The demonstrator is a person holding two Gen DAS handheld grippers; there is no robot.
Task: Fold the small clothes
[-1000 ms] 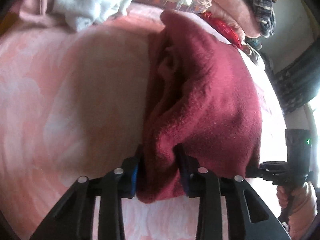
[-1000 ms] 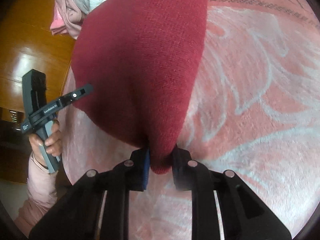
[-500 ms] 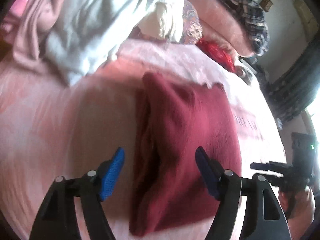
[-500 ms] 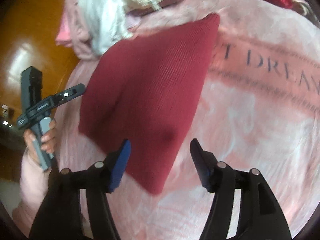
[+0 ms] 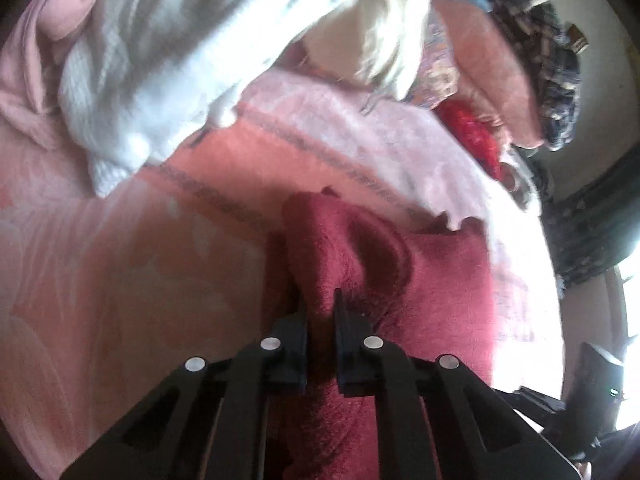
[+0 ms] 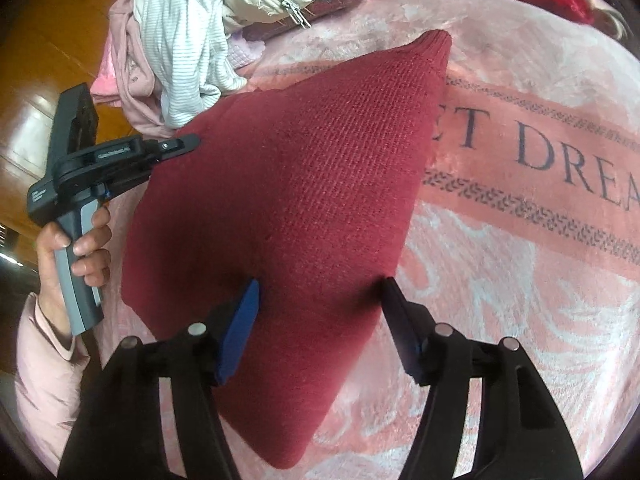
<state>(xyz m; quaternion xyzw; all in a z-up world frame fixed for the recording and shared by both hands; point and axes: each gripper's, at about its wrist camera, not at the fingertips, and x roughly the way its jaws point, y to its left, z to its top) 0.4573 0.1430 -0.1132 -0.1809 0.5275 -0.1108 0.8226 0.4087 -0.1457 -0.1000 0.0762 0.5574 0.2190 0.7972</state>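
On the bed: a dark red ribbed knit garment (image 6: 304, 184) lies folded on a pink plush blanket (image 6: 520, 264) printed with dark lettering.
Left gripper (image 5: 320, 312): jaws pressed together, pinching a raised fold at the garment's edge.
Right gripper (image 6: 320, 300): jaws spread wide, one either side of the garment's near corner, not gripping it.
Left hand (image 6: 76, 244): wraps the left gripper's grey handle.
Behind the garment: a heap of white and pale pink clothes (image 6: 180, 40).
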